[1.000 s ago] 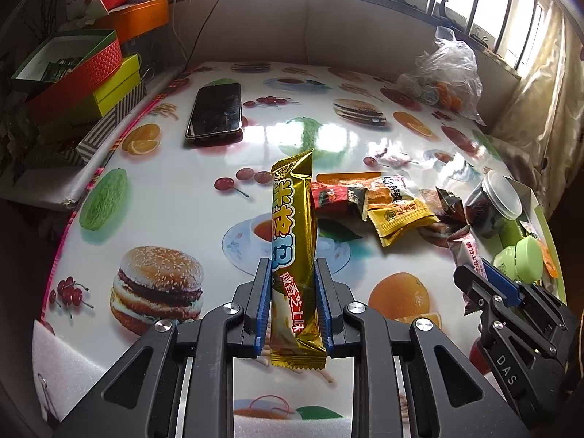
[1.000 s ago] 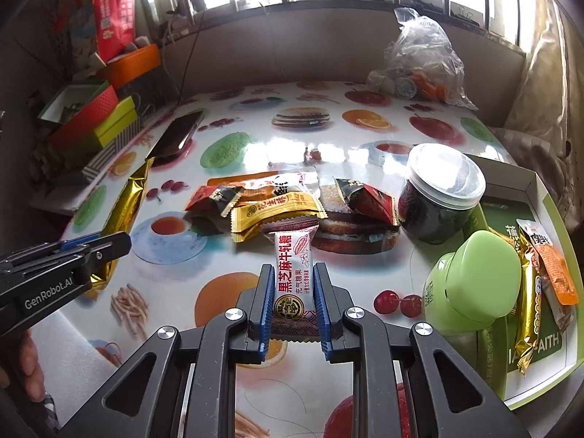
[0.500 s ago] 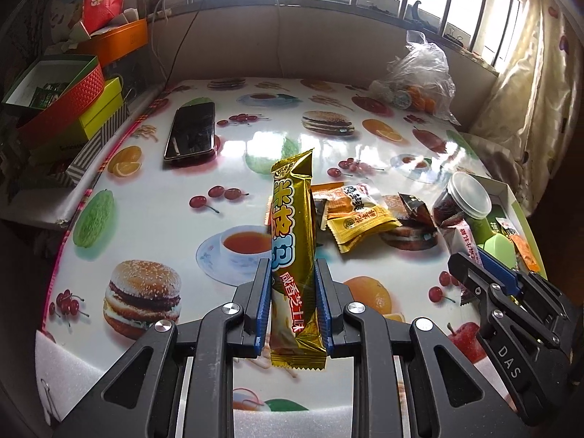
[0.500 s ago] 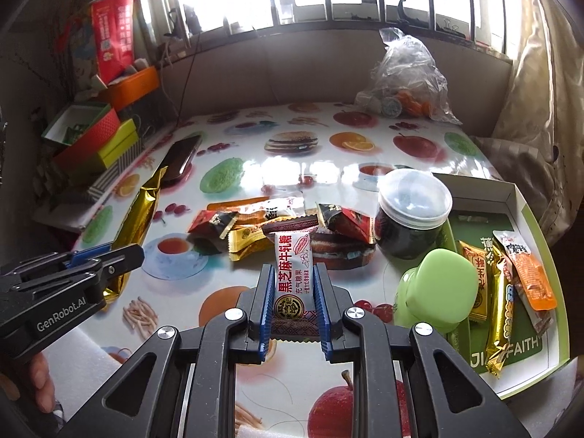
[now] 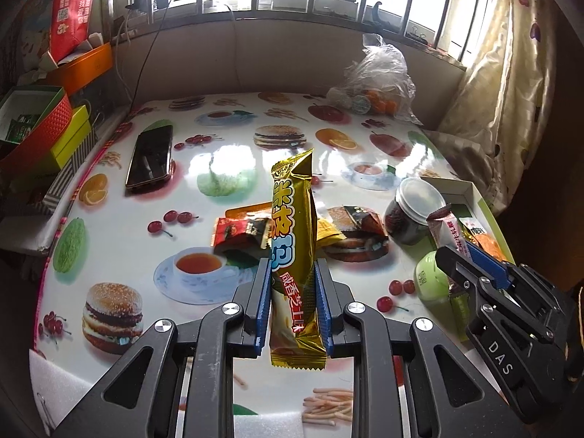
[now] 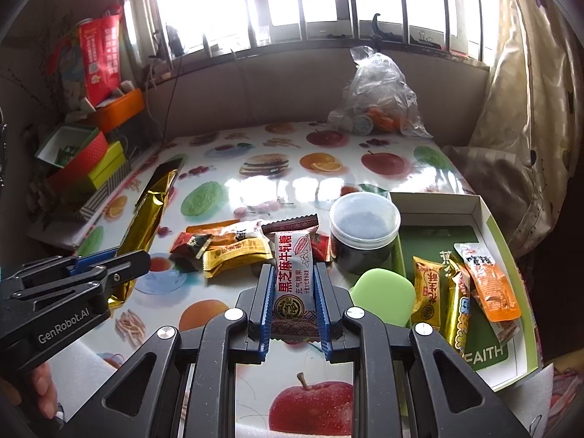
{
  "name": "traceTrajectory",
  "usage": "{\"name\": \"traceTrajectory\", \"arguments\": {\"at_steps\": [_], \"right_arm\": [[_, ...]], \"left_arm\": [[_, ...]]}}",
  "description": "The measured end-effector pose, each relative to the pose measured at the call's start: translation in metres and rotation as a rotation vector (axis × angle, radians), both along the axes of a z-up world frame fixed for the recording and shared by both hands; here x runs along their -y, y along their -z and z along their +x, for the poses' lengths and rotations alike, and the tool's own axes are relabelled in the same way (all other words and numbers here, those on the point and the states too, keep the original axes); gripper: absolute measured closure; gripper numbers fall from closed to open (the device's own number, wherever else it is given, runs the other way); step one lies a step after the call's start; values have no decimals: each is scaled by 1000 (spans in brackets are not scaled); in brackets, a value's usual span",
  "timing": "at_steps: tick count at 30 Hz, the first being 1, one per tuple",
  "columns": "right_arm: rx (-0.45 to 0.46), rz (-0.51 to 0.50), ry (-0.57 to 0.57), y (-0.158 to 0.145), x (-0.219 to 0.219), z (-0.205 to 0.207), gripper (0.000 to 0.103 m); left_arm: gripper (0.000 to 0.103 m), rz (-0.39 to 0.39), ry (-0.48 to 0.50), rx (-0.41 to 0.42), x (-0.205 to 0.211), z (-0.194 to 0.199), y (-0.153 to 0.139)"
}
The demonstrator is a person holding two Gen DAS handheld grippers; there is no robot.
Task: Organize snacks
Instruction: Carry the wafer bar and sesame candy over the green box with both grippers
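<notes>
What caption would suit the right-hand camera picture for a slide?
Right gripper clamps a white candy bar above the snack pile, beside the partly filled box.

Worktop (image 5: 233, 160): glossy printed covering, strong window glare. Gold snack bar (image 5: 294, 255): shiny metallic foil wrapper. Nougat bar (image 6: 294, 277): smooth plastic film wrapper. Jar (image 6: 361, 233): clear plastic, translucent lid. Bag (image 6: 379, 95): thin crinkled clear plastic. Box (image 6: 485, 211): matt white cardboard wall. Tool pads (image 6: 265, 303): ribbed blue plastic.
</notes>
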State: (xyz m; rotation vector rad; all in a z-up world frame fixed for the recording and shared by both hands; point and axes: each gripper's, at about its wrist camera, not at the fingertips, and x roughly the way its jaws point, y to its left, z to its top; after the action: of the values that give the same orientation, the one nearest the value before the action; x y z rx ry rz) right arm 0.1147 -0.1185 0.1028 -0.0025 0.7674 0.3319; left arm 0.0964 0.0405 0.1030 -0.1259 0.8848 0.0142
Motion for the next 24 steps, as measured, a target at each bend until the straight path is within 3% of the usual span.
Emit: {"name": "traceTrajectory", "arguments": {"at_steps": [15,24], "right_arm": [[26,-20,113,-17,67,3,83],[7,-29,187,-12,108,8,83]], "left_arm": [[79,-26,122,10,64,20,-11],[79,-38,204,10,104,36,-19]]}}
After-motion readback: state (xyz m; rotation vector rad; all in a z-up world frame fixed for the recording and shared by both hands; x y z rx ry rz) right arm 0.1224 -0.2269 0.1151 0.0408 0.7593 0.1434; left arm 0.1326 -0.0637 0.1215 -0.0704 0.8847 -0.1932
